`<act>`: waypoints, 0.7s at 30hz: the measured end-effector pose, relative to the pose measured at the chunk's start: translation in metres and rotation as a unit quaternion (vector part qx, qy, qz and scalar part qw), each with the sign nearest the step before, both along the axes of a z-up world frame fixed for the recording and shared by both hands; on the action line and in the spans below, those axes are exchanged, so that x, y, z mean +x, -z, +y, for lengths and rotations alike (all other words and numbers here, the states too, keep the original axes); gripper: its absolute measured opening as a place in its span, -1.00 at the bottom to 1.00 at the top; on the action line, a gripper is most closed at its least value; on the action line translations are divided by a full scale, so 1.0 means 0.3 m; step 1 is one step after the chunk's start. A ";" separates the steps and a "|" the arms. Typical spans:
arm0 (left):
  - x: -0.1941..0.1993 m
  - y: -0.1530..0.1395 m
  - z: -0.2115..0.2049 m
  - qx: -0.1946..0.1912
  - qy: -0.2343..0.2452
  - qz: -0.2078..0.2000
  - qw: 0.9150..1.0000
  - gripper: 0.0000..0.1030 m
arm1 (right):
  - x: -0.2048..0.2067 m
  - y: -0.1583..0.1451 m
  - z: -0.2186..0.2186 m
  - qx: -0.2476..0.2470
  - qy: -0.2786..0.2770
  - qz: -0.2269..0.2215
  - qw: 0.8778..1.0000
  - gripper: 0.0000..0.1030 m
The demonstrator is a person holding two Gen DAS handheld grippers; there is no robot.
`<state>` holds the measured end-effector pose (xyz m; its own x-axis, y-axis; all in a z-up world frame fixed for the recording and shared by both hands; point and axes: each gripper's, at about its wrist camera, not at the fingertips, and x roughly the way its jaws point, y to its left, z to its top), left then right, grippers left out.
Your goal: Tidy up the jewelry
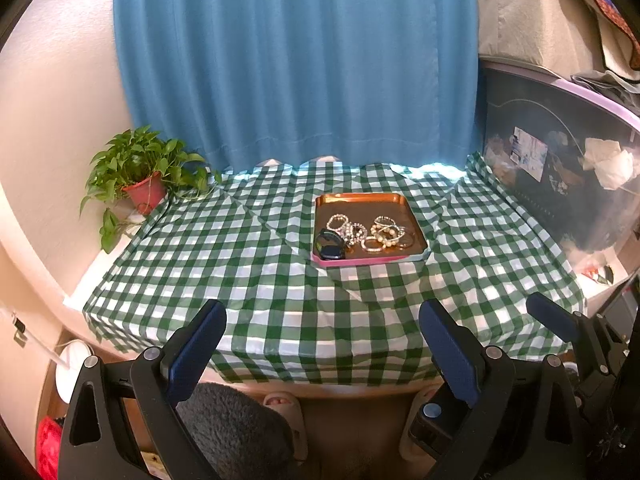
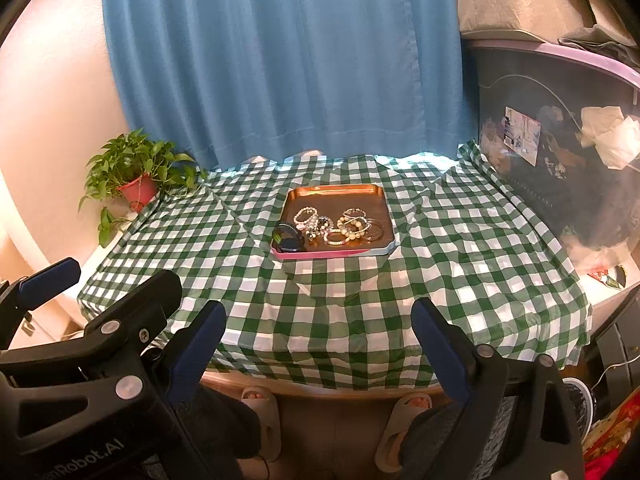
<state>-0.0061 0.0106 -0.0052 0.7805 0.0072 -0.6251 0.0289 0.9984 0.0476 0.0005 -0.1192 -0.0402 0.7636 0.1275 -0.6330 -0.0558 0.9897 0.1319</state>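
The jewelry (image 1: 366,232) lay inside a shallow copper-coloured tray (image 1: 360,200) with a pink near rim, positioned on the far centre of the bench (image 1: 280,280), which carried a green-and-white checked cloth. The pieces were gathered in the near half of the tray: several beaded bracelets (image 2: 340,228) overlapped one another in a loose cluster, and a dark watch-like item (image 1: 330,245) sat at the near left corner; its exact type could not be confirmed at this resolution. The far half of the tray was bare. No piece was visible on the cloth outside the tray. This arrangement fitted two stages equally: pieces collected into the tray as a finished result, or a mixed pile awaiting sorting and separation. The left gripper (image 1: 322,344) was spread wide and held nothing, hanging above the near bench edge, well apart from the tray. The right gripper (image 2: 318,340) was likewise spread wide and empty, at a similar standoff. The left wrist view showed one blue finger of the right gripper at its right edge; the right wrist view showed the left gripper body at its left edge. A potted plant (image 1: 144,176) stood at the far left corner, and a dark storage bin (image 2: 560,160) stood at the right.
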 end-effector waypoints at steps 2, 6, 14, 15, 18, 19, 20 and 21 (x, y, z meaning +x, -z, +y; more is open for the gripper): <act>0.002 -0.001 0.000 0.000 -0.001 0.000 1.000 0.88 | 0.001 -0.001 -0.001 0.000 0.000 -0.001 1.000 0.79; 0.000 -0.004 -0.008 -0.001 -0.002 0.000 1.000 0.88 | 0.001 -0.001 -0.003 0.001 0.001 0.000 1.000 0.79; -0.007 0.010 0.001 0.006 -0.005 0.002 1.000 0.88 | -0.001 0.002 0.004 -0.002 0.000 0.001 1.000 0.79; -0.010 0.013 0.004 0.007 -0.004 0.003 1.000 0.88 | -0.002 0.003 0.005 -0.002 0.000 0.002 1.000 0.79; -0.024 0.019 0.003 0.004 -0.004 0.002 1.000 0.88 | -0.005 0.002 0.009 0.000 -0.002 0.003 1.000 0.79; -0.023 0.019 0.000 0.004 -0.004 0.001 1.000 0.88 | -0.006 0.001 0.010 0.000 -0.003 0.002 1.000 0.79; -0.029 0.022 0.001 0.003 -0.005 0.001 1.000 0.88 | -0.005 0.002 0.010 -0.001 -0.002 0.001 1.000 0.79; -0.025 0.021 0.001 0.004 -0.006 0.003 1.000 0.88 | -0.005 0.003 0.010 -0.001 -0.002 0.001 1.000 0.79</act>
<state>-0.0136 0.0109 -0.0116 0.7765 0.0207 -0.6298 0.0181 0.9983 0.0552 -0.0010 -0.1161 -0.0409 0.7613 0.1298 -0.6353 -0.0600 0.9897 0.1303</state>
